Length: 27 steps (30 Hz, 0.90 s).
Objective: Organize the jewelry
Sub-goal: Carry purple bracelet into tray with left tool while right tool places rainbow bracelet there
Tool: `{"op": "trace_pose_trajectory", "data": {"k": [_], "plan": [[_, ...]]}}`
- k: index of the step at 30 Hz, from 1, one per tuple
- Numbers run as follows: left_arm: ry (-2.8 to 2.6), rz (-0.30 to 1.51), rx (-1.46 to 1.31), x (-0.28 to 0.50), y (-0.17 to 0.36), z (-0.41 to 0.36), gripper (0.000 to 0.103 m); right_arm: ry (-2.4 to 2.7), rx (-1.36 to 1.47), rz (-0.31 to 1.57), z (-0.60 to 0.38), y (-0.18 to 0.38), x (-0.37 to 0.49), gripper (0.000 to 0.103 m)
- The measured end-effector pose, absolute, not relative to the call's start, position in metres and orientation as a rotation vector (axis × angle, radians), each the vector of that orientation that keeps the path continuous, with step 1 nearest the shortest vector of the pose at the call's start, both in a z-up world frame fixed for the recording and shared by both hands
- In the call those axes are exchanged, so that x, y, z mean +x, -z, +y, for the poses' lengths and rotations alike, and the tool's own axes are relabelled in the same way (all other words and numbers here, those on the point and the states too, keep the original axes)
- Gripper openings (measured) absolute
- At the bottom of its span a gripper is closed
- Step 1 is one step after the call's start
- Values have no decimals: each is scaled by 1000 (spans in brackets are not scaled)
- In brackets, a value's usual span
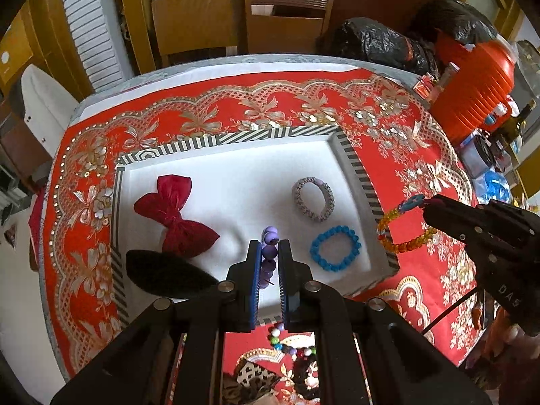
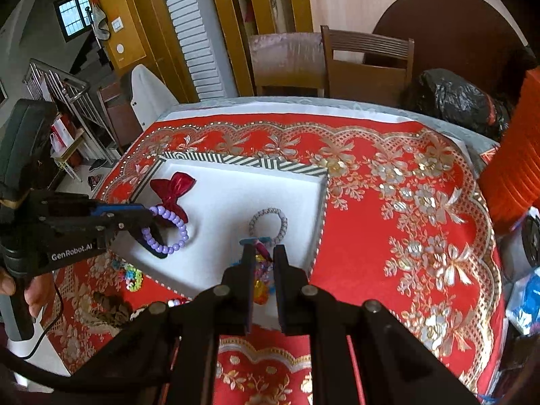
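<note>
Surroundings: red cloth with gold flowers (image 1: pixel 388 155) covers the table; two wooden chairs (image 1: pixel 287 17) stand at 12 o'clock beyond it, black plastic bags (image 1: pixel 378 44) and an orange ribbed container (image 1: pixel 472 77) at 1 to 2 o'clock in my left wrist view.
Tray: white tray with a striped rim (image 1: pixel 357 165) lies mid-table.
Tray contents: red bow (image 1: pixel 173 216) at 9 o'clock inside it, grey woven bracelet (image 1: pixel 313 199) toward 1 o'clock, blue bead bracelet (image 1: pixel 335 248) just below that; the three lie apart. A black oval piece (image 1: pixel 165 273) rests at the tray's 7 o'clock corner, partly under my left tongs.
Loose items: mixed coloured beads (image 1: pixel 287 341) and a leopard-print piece (image 1: pixel 253 378) lie on the cloth at 6 o'clock, outside the tray.
Left gripper (image 1: pixel 269 246): pressed together on the purple bead bracelet (image 2: pixel 168 227), which hangs as a loop over the tray's near left part, in front of the bow.
Right gripper (image 2: pixel 261 248): pinching the amber bead bracelet (image 1: pixel 401 233) by its blue charm; in the left wrist view the loop dangles at the tray's 3 o'clock rim, over the cloth.
Obstructions: my own fingers hide part of each held bracelet.
</note>
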<state>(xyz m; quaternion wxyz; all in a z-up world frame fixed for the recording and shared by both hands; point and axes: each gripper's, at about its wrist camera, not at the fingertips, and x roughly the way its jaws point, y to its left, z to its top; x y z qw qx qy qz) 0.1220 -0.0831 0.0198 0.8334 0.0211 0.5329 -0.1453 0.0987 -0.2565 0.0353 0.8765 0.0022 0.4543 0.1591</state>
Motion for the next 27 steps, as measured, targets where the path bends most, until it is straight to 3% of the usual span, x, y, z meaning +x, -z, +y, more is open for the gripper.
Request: {"op": "trace_pose_trajectory", "data": {"k": [17,27], "plan": [[255,1185,-86,201,10,-72,0,-408,77,1001,-225,-6,204,11],[177,1232,-122,219,40,-44,0,-284,52,1070,-238,47,256,11]]}}
